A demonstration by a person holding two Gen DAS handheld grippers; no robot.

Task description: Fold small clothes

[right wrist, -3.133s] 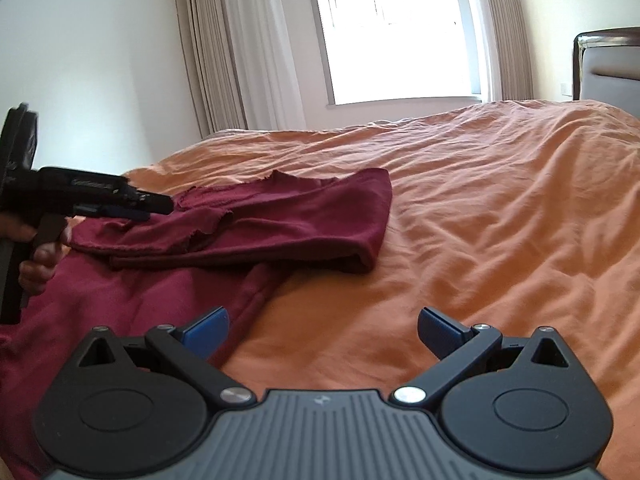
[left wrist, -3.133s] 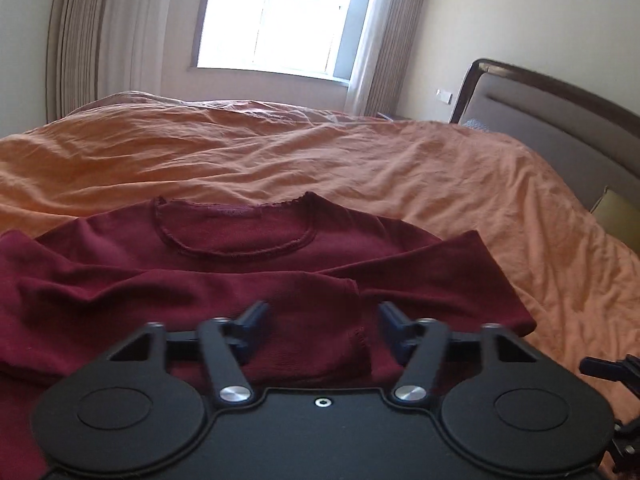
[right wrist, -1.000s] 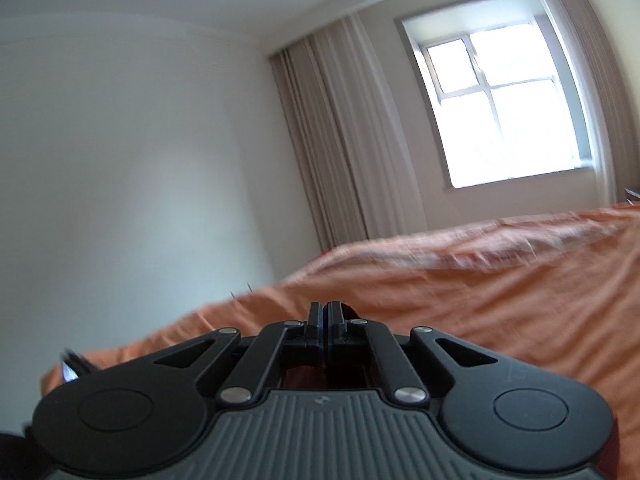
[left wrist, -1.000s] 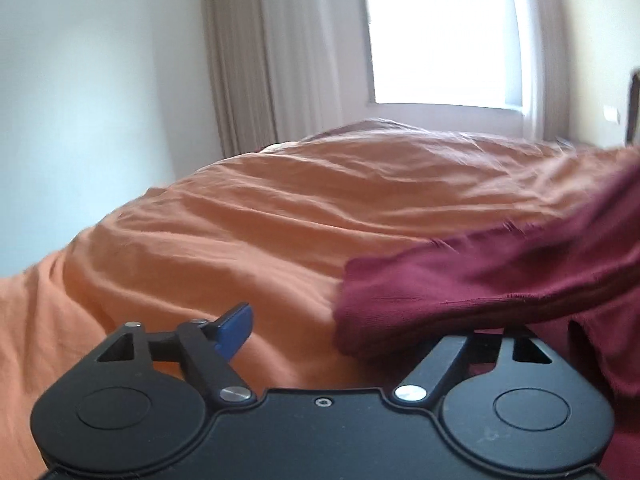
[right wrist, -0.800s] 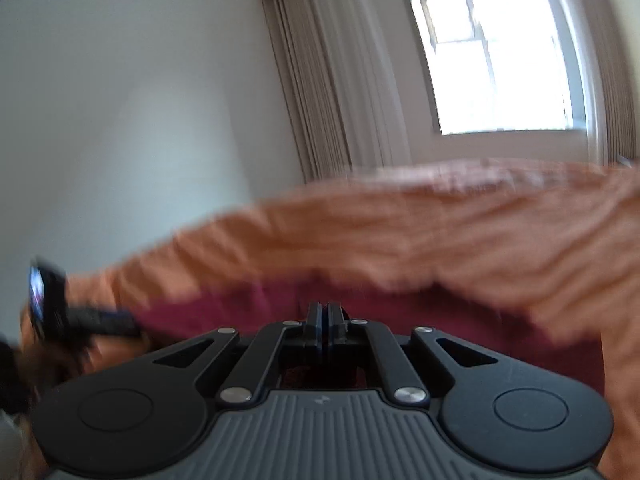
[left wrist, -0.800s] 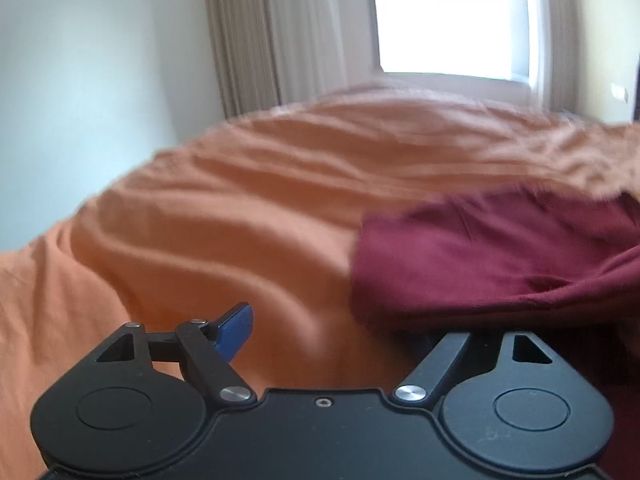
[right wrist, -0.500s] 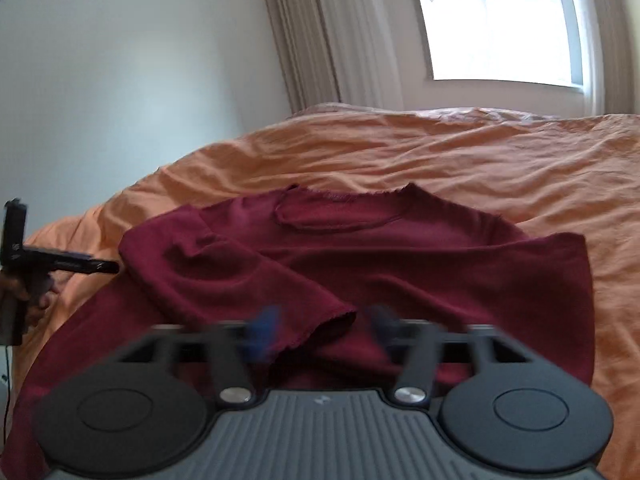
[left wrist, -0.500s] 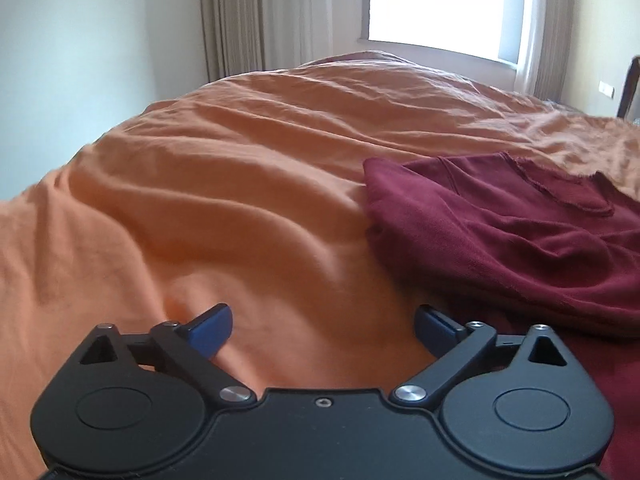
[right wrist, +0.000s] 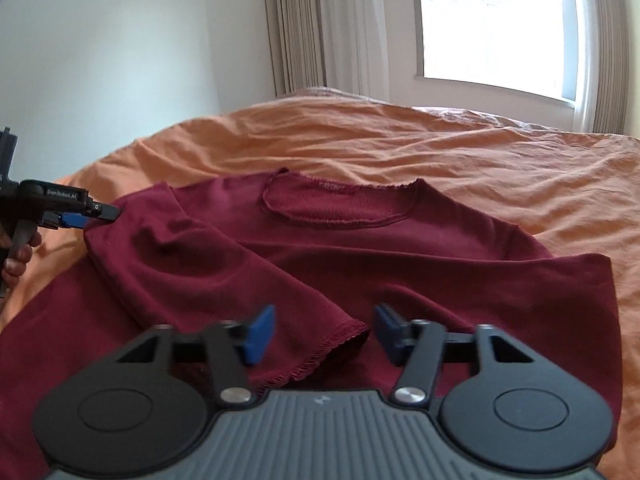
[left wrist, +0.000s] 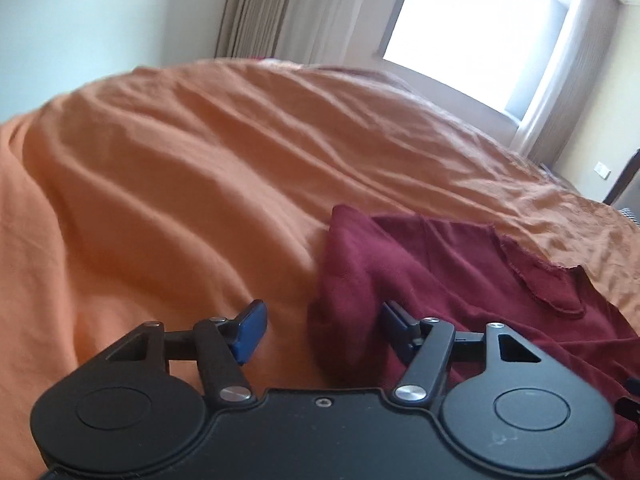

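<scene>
Left wrist view: the left claw (left wrist: 318, 332), spread wide half a second ago over bare bedding, now stands with its blue pads narrower and open, the folded shoulder edge of the dark red sweater (left wrist: 440, 280) lying between them. Nothing is gripped. The camera has tilted since then, so the orange bedspread (left wrist: 180, 184) rises as a rumpled, softly creased slope toward pale pleated curtains (left wrist: 288, 8) and a bright window (left wrist: 480, 28).

Right wrist view: the right claw (right wrist: 324, 334), a blur half a second ago and clamped shut a second ago, is now sharper, with its pads apart over the sweater's (right wrist: 360, 256) folded sleeve and gripping nothing. The sleeve's cuff (right wrist: 332, 350), finished with a small scalloped stitch, lies just below the pads. The sweater lies flat on the bedspread (right wrist: 460, 148), its rolled round neckline (right wrist: 340, 204) facing up, both long sleeves crossed over the chest. The knit looks fine and matte. At the left edge a hand (right wrist: 16, 256) holds the other claw (right wrist: 86, 214) at the garment's shoulder fold.
</scene>
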